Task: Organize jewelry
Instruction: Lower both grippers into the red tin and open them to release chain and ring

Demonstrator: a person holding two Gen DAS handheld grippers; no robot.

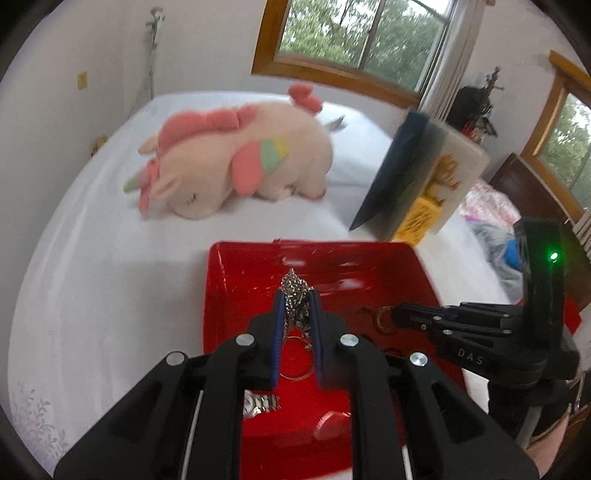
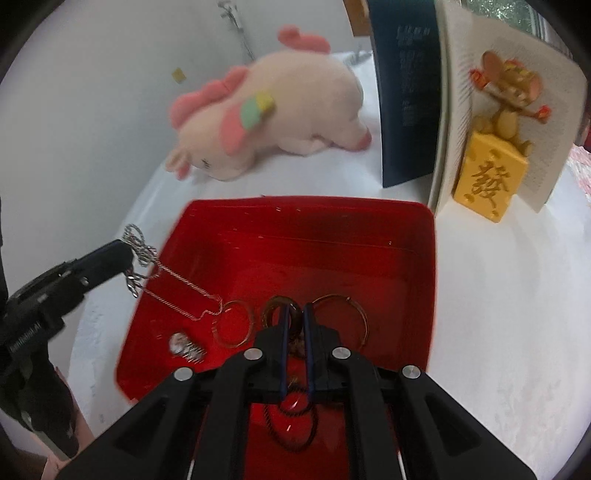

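Note:
A red tray sits on the white bed. My left gripper is shut on a bunched silver chain necklace, held above the tray's left side; in the right wrist view the chain trails down into the tray. My right gripper is shut on a dark brown ring with a dark cord under it; it also shows in the left wrist view. A thin gold bangle, a larger thin hoop and a small silver piece lie in the tray.
A pink plush unicorn lies behind the tray. An open book stands at the back right with a golden mouse figurine on a yellow block. Windows are behind.

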